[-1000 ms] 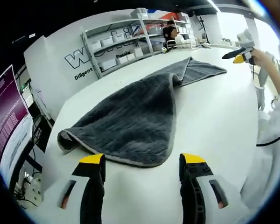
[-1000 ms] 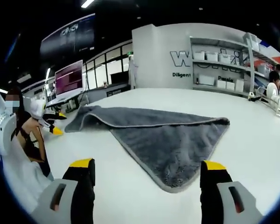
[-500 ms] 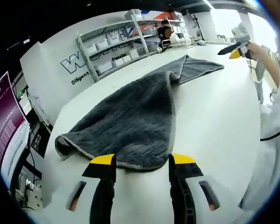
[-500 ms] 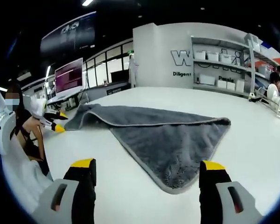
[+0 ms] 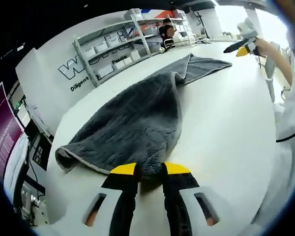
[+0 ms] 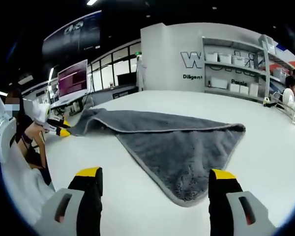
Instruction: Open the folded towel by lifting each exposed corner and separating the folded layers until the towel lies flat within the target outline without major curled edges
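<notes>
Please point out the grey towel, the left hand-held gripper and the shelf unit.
grey towel [image 5: 137,123], left gripper view, middle of top layer.
left hand-held gripper [image 5: 150,170], left gripper view, between its fingertips.
shelf unit [image 6: 233,69], right gripper view, middle shelves.

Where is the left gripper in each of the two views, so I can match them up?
Left gripper view: left gripper at bottom centre, jaws closed on the grey towel edge.
Right gripper view: left gripper at the far left, at the towel's far corner.
Shared landmark: the white shelving unit.

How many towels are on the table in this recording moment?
1: a single grey towel lies partly folded across the white table. The left gripper is closed on its near edge; the right gripper is open, short of the opposite corner.
</notes>
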`<state>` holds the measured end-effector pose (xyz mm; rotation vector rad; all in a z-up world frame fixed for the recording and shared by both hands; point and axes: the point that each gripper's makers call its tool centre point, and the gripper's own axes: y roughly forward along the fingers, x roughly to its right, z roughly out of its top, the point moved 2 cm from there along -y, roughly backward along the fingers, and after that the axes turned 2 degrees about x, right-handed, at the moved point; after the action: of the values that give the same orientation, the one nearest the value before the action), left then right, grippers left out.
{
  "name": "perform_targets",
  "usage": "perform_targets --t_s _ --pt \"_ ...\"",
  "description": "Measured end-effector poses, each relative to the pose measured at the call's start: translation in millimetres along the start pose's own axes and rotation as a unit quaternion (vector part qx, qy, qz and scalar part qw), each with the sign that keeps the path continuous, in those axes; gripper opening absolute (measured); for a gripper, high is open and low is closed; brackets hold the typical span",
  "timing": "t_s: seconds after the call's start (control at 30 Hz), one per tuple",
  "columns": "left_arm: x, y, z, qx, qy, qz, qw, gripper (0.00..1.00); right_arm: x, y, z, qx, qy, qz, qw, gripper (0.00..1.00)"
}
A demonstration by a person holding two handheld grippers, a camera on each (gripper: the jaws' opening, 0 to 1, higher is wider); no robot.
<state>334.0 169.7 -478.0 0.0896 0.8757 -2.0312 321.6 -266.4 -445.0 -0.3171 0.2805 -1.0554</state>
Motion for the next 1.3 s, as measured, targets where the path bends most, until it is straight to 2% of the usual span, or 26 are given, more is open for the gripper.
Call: perform_targets --t_s 0.17,0.27,0.43,0.63,0.87,1.0,1.07,1.13,1.23,1.3 --pt "-2.2 1 -2.0 -0.014 0.015 0.005 0.9998 0.10 0 3 -1.3 0.000 0.004 0.002 1.0000 0.89" --pt "-3.2 0 -0.3 -0.020 0.009 0.003 0.9998 0.07 -1 4 -1.8 -0.001 0.005 0.003 1.0000 0.89" --pt "-9.9 -2 7.3 -0.013 -0.001 0.011 0.9999 0.06 1 4 -1.7 0.001 0.007 0.003 1.0000 0.88" --pt "-23.8 -7 24.1 0.000 -0.006 0.018 0.9998 0.05 4 2 -1.2 0.004 0.012 0.002 0.9999 0.86" --pt "-50.2 -12 53.8 0.028 -0.008 0.027 0.9992 0.05 4 0 0.8 0.007 0.012 0.002 0.9999 0.86" --pt "-60.9 -10 67.7 0.053 -0.026 0.022 0.9980 0.05 4 -1 2.5 0.010 0.011 0.003 0.9999 0.87" --pt "-65.7 -7 79.1 0.086 -0.065 -0.002 0.9942 0.05 4 -2 4.0 0.013 0.011 0.004 0.9998 0.87" --pt "-70.7 -6 85.2 0.101 -0.083 -0.013 0.9913 0.05 5 -4 5.3 0.015 0.010 0.004 0.9998 0.88" --pt "-86.3 -5 93.9 0.111 -0.091 -0.006 0.9896 0.05 5 -5 6.9 0.017 0.007 0.004 0.9998 0.89" --pt "-94.9 -3 99.8 0.113 -0.083 0.005 0.9902 0.05 6 -6 8.0 0.019 0.005 0.001 0.9998 0.89"
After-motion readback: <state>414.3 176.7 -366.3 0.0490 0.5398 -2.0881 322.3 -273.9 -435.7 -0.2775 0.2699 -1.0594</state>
